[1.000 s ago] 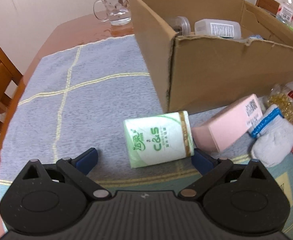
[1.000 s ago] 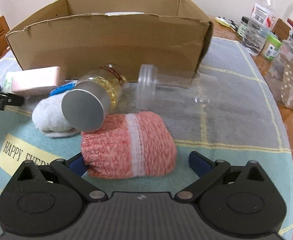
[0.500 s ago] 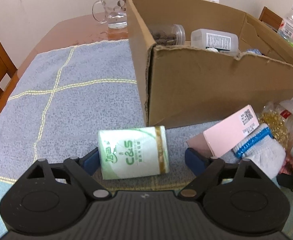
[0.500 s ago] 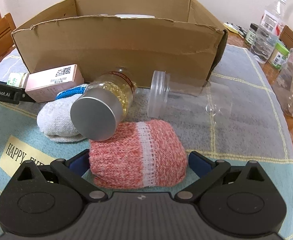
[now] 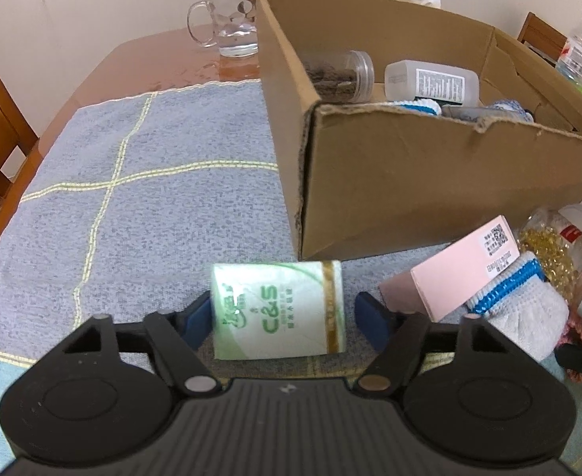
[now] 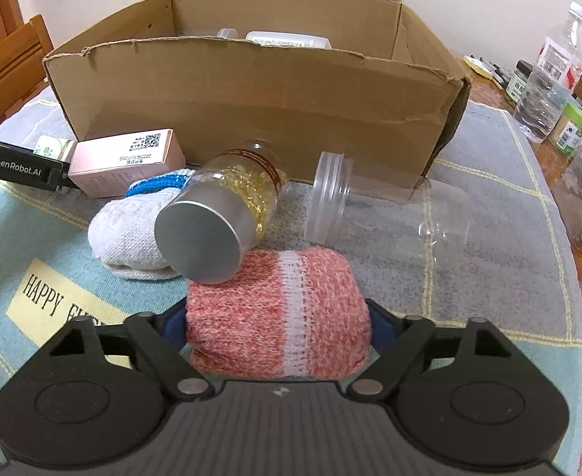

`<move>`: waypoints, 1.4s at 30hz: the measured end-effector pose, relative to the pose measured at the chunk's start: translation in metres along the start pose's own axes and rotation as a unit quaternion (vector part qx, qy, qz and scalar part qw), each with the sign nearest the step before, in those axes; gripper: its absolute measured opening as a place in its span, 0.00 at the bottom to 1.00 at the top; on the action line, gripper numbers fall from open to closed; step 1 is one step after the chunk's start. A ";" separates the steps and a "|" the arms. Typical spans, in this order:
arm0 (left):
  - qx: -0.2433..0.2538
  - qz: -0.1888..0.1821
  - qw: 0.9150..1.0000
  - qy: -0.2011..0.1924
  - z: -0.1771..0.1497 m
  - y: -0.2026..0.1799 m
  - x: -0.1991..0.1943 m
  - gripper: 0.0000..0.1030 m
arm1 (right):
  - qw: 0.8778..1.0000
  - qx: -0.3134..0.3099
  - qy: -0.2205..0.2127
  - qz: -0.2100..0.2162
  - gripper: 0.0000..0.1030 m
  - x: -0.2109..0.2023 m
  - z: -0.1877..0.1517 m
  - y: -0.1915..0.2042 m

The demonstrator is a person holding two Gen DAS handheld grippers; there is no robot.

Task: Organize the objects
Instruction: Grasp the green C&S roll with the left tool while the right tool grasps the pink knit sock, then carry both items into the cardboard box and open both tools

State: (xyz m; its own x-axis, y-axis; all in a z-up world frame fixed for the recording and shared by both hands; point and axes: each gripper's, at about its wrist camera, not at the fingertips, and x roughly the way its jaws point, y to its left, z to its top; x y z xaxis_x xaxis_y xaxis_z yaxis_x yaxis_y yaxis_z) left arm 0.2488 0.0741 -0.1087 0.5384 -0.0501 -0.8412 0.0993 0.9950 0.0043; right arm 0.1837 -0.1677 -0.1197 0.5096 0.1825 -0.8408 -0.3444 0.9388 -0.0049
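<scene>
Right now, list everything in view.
cardboard box: one, brown, behind the loose items, jars inside
tissue pack: one, green and white, between left jaws
pink sock: one, between right jaws
white sock: one, blue cuff, beside capsule jar
capsule jar: one, gold contents, silver lid, lying
clear jar: one, empty, lying beside box
pink carton: one, before box
glass mug: one, clear, table's far corner
left gripper: one, black, jaws just closing, one side short of tissue pack
right gripper: one, black, jaws just closing, pressing pink sock
</scene>
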 end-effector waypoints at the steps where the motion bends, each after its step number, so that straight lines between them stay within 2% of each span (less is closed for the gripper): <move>1: 0.001 0.000 1.000 0.002 0.001 0.001 -0.001 0.66 | 1.000 -0.001 0.002 0.002 0.83 -0.001 0.000 -0.001; 4: 0.007 -0.001 1.000 0.012 0.002 0.002 -0.003 0.63 | 1.000 -0.007 0.006 0.006 0.80 -0.004 0.000 -0.001; 12: 0.031 -0.010 0.999 0.031 0.002 0.003 -0.017 0.62 | 0.999 -0.035 0.019 0.010 0.73 -0.018 0.005 -0.001; 19: 0.072 -0.023 0.996 0.037 0.006 -0.001 -0.046 0.62 | 0.998 -0.033 0.037 0.024 0.70 -0.030 0.005 -0.010; 25: 0.094 -0.043 0.994 0.041 0.013 -0.006 -0.074 0.62 | 0.998 -0.051 0.042 0.017 0.69 -0.045 0.010 -0.018; 33: 0.122 -0.085 0.988 0.037 0.030 -0.018 -0.110 0.62 | 0.998 -0.051 0.023 0.025 0.69 -0.068 0.028 -0.030; 38: 0.140 -0.107 0.984 0.014 0.055 -0.030 -0.127 0.62 | 0.997 -0.071 -0.006 0.042 0.69 -0.085 0.046 -0.026; 42: 0.149 -0.107 0.983 -0.004 0.079 -0.037 -0.130 0.62 | 0.996 -0.071 -0.028 0.053 0.69 -0.093 0.065 -0.025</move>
State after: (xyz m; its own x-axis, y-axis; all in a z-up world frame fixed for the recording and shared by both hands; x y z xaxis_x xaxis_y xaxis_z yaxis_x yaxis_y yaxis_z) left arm 0.2416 0.0370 0.0430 0.4846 -0.2572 -0.8360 0.4512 0.8923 -0.0130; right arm 0.1966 -0.1894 -0.0059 0.5068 0.2982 -0.8088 -0.5051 0.8631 0.0017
